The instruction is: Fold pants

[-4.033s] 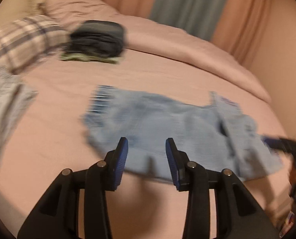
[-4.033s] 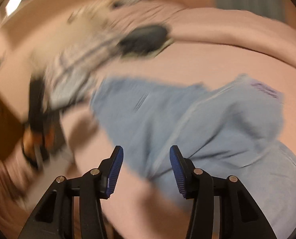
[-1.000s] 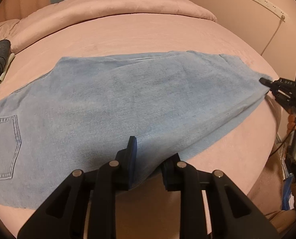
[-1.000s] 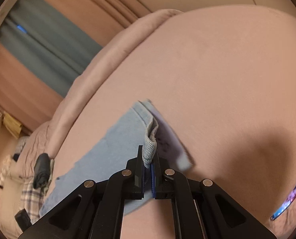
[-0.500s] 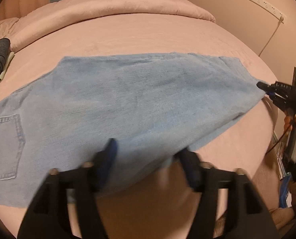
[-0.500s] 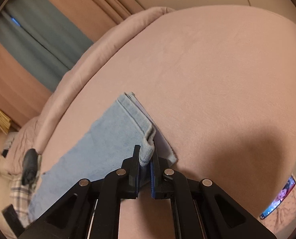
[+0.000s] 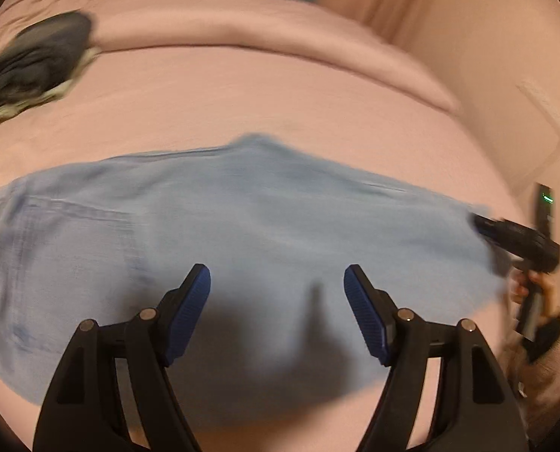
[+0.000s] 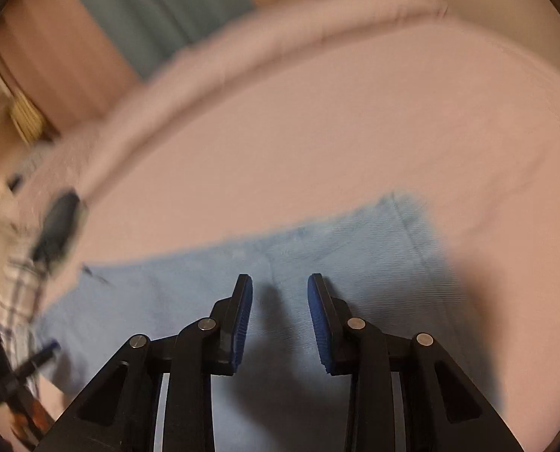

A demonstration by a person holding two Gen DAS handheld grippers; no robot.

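Light blue denim pants [image 7: 242, 233] lie spread flat across the pink bed, waist end to the left, leg hems to the right. My left gripper [image 7: 276, 282] is open and empty, raised over the pants' near edge. My right gripper [image 8: 280, 293] is open and empty over the hem end of the pants [image 8: 317, 256]. The right gripper also shows in the left wrist view [image 7: 483, 226] at the pants' right end. Both views are blurred by motion.
A dark folded garment [image 7: 39, 64] lies on the bed [image 7: 280, 86] at the far left, also seen in the right wrist view [image 8: 57, 222]. A plaid cloth [image 8: 16, 293] lies beyond it. Curtains [image 8: 155, 11] and a wall stand behind the bed.
Both grippers have opened and let go of the pants, which now lie flat on the bed. Both grippers have pulled back and up from the fabric.
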